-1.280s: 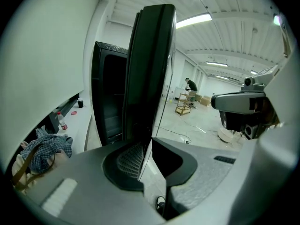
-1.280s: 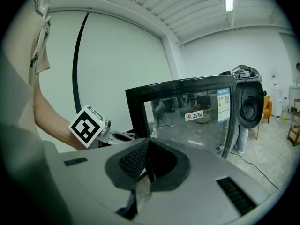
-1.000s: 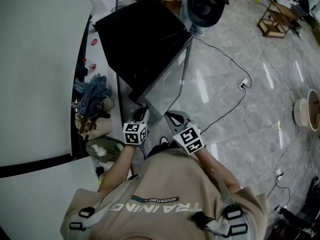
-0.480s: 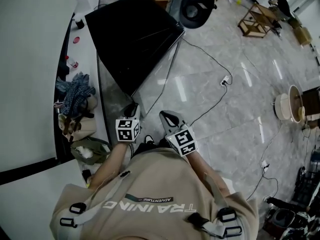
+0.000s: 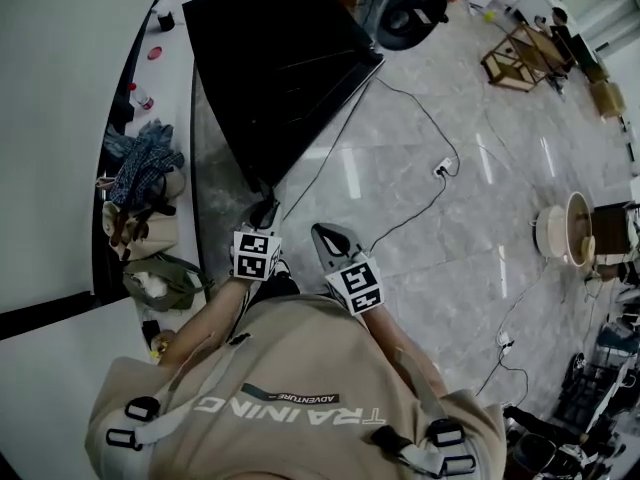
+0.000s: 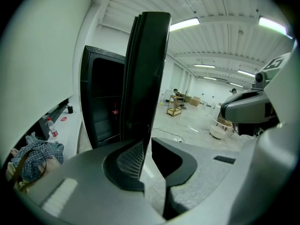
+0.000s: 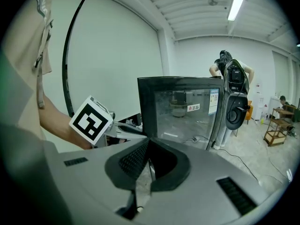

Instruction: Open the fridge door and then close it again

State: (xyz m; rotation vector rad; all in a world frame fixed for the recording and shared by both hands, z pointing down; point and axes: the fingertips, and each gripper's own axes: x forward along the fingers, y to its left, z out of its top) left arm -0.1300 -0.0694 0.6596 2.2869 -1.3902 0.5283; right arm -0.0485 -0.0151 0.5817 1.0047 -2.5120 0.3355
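The black fridge [image 5: 275, 53] stands ahead of me, and its glass door [image 6: 145, 69] is ajar and seen edge-on in the left gripper view. To the left of the door's edge the dark inside of the fridge [image 6: 101, 104] shows. My left gripper [image 5: 262, 216] is at the door's free edge. In its own view the left gripper [image 6: 146, 142] has its jaws close together with that edge running in between them. My right gripper [image 5: 330, 240] hangs free to the right of the left one. In the right gripper view, the right gripper [image 7: 149, 163] is shut and empty, facing the fridge's glass front [image 7: 183, 109].
A white counter [image 5: 170, 78] at the left carries a checked cloth [image 5: 140, 163], bags and bottles. A black cable [image 5: 400, 103] runs over the marble floor to a power strip [image 5: 440, 169]. A grey machine [image 5: 410, 8] stands behind the fridge. A wooden rack [image 5: 512, 60] and a pot [image 5: 562, 230] stand at the right.
The door's free edge has swung in nearer to the fridge body. Both grippers have drifted left and slightly up in the head view, the left one staying at the door's edge.
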